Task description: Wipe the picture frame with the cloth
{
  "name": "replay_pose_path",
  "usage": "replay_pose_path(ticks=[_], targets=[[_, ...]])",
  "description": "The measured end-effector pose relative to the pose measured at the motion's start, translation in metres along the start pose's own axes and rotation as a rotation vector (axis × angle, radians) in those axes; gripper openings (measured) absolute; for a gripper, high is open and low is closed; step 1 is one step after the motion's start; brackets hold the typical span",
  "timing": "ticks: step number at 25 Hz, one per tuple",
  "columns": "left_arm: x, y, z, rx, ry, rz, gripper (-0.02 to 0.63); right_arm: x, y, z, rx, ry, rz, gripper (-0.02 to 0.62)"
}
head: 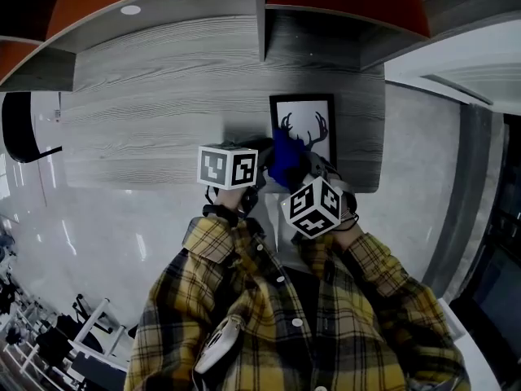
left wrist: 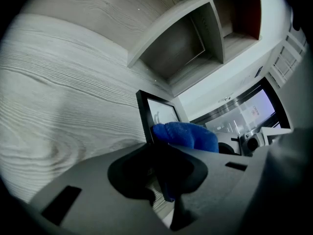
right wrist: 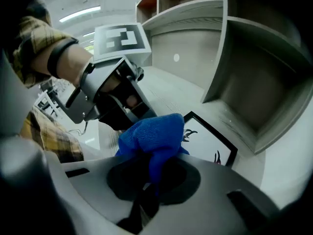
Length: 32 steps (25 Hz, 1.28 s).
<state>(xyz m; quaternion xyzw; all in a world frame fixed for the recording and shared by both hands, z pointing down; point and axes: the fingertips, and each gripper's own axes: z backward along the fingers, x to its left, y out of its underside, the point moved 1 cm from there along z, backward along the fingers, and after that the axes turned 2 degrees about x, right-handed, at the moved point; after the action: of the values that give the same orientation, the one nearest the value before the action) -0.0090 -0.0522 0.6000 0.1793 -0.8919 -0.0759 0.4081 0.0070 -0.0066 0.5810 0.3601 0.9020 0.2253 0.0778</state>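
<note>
A picture frame lies flat on the grey desk, the left gripper pinching its near edge and the right gripper clamped on the blue cloth over it; hard wiping could skid the frame loose.

Your head view is dim and grey, with fisheye bending at its edges; the glossy floor throws pale glare. In your gripper views the foreground blurs dark, and a ceiling strip light glows
</note>
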Motion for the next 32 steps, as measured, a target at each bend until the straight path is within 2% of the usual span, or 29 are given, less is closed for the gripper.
replay_pose_path(ticks=[3, 6, 15, 20, 27, 32], targets=[[-0.001, 0.000, 0.000, 0.001, 0.001, -0.004, 0.071, -0.003, 0.007, -0.001, 0.020, 0.028, 0.027, 0.038], [-0.001, 0.000, 0.000, 0.005, 0.006, -0.003, 0.071, -0.012, 0.017, 0.001, 0.057, 0.044, -0.018, 0.038], [0.000, 0.000, -0.001, 0.010, 0.013, 0.004, 0.071, -0.053, 0.067, 0.021, 0.128, 0.162, -0.096, 0.038], [0.000, 0.000, -0.002, 0.012, 0.017, 0.002, 0.071, -0.059, 0.075, 0.029, 0.151, 0.222, -0.080, 0.038], [0.000, 0.000, -0.002, 0.023, 0.024, -0.002, 0.071, -0.077, 0.119, 0.042, 0.236, 0.283, -0.205, 0.038], [0.000, 0.000, -0.002, 0.026, 0.028, -0.006, 0.071, -0.083, 0.119, 0.059, 0.194, 0.301, -0.275, 0.038]])
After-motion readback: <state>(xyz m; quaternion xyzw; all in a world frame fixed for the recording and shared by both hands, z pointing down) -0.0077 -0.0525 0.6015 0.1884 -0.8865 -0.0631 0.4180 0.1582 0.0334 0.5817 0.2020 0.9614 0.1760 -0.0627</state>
